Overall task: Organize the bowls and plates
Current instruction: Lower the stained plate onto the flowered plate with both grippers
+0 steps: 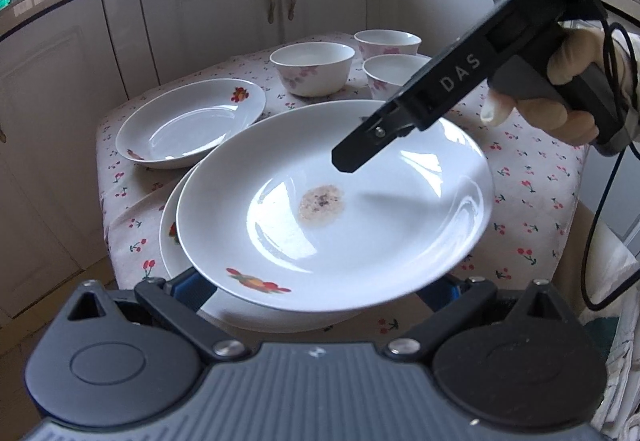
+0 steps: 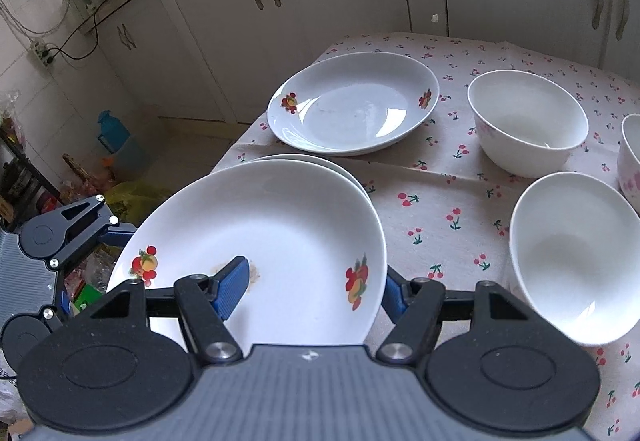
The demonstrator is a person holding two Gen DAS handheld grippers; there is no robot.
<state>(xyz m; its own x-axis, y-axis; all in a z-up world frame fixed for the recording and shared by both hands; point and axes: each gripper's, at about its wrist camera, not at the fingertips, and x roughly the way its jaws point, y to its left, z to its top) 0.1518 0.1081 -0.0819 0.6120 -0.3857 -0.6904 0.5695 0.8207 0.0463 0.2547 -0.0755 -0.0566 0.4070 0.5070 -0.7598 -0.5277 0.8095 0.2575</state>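
Note:
A white fruit-print plate (image 1: 360, 241) (image 2: 280, 225) with a brown stain in its middle hangs just above a matching plate (image 1: 170, 241) (image 2: 320, 163) on the table's near left corner. My left gripper (image 1: 320, 291) (image 2: 92, 265) clasps its near edge from both sides, the blue fingers (image 1: 192, 289) running under the rim, tips hidden. My right gripper (image 2: 312, 287) is shut on the opposite rim, one finger (image 1: 352, 157) inside the plate, the other below. A third plate (image 1: 188, 125) (image 2: 352, 105) lies farther back. Three white bowls (image 1: 312, 67) (image 2: 528, 121) stand beyond.
The cherry-print tablecloth (image 1: 520, 181) (image 2: 440, 225) covers a small table ringed by white cabinets (image 1: 208, 13). A gloved hand (image 1: 560, 109) holds the right gripper, its cable (image 1: 592, 241) hanging beside. A blue jug (image 2: 112, 129) and bags sit on the floor left of the table.

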